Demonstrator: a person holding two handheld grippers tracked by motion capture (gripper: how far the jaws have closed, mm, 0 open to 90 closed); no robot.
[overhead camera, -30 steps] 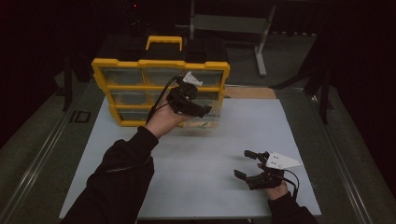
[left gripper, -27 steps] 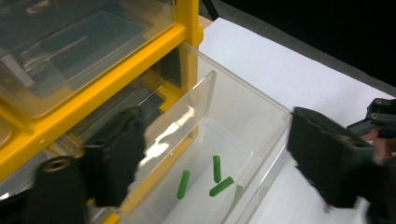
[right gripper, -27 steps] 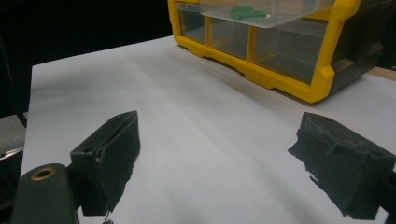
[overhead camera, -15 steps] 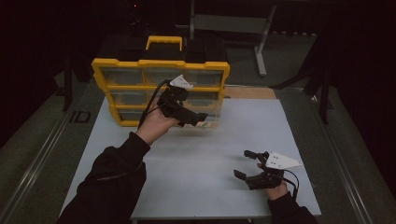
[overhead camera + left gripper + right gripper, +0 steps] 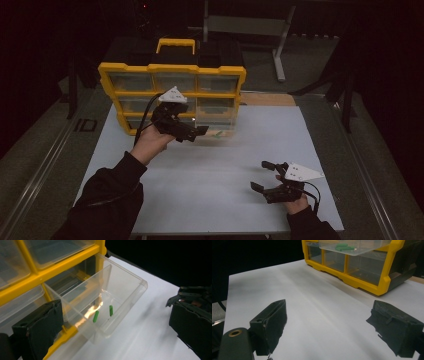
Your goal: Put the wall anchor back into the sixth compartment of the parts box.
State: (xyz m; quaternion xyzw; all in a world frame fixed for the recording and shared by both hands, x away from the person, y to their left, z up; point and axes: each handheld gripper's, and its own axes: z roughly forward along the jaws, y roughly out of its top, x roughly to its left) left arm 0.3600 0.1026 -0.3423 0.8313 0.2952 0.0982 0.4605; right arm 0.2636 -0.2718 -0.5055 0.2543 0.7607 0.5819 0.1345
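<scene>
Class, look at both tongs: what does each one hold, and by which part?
Nothing is held. The left tongs have just opened, jaws apart before the pulled-out clear drawer. The right tongs stand open over the white table.

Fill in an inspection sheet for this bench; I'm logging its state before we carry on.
Surface: white table top, bare in the middle.
Job's things: yellow drawer cabinet at the far edge; one clear drawer pulled out, two green pieces inside.
Clutter: nothing seen.
Grippers: left claw open in front of the drawer, its jaws just opened, nothing between them; right claw open, low over the table, holding nothing.
Cables: black cable trails from the left claw.
Surroundings: dark; metal frame behind the table.
</scene>
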